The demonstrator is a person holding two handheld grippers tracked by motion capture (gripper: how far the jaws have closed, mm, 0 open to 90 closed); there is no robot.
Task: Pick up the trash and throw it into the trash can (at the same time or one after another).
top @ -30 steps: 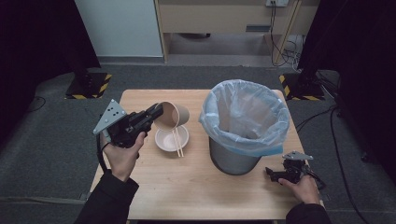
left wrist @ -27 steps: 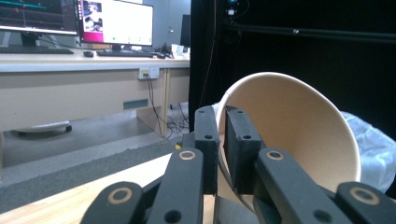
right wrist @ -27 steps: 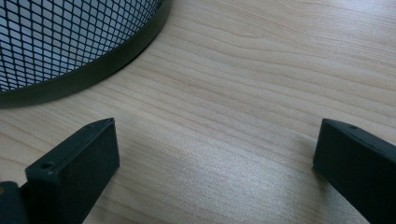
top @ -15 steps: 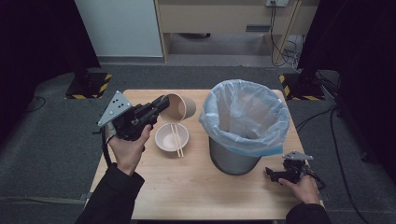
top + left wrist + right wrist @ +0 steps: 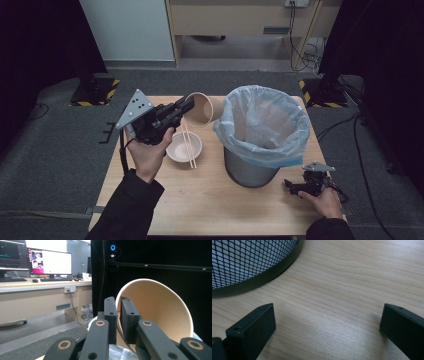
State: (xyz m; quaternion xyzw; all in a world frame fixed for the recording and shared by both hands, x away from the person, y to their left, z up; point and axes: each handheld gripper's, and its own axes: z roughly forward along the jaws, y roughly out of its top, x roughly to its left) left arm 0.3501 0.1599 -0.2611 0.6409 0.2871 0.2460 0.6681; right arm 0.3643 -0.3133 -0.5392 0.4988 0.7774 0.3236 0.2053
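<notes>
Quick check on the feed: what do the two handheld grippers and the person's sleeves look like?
Both grippers are black with two flat, blocky jaws. The left gripper carries a grey three-cornered plate dotted with holes, and brass-ringed pivots show on its linkage. The right gripper has a smaller grey plate and a black trailing cable. Both sleeves are dark.

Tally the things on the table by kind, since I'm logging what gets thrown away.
Brown paper bowl, held in the left gripper: 1
White round bowl: 1
Wooden chopsticks: 2
Mesh metal bin with blue plastic liner: 1
Total: 5
</notes>
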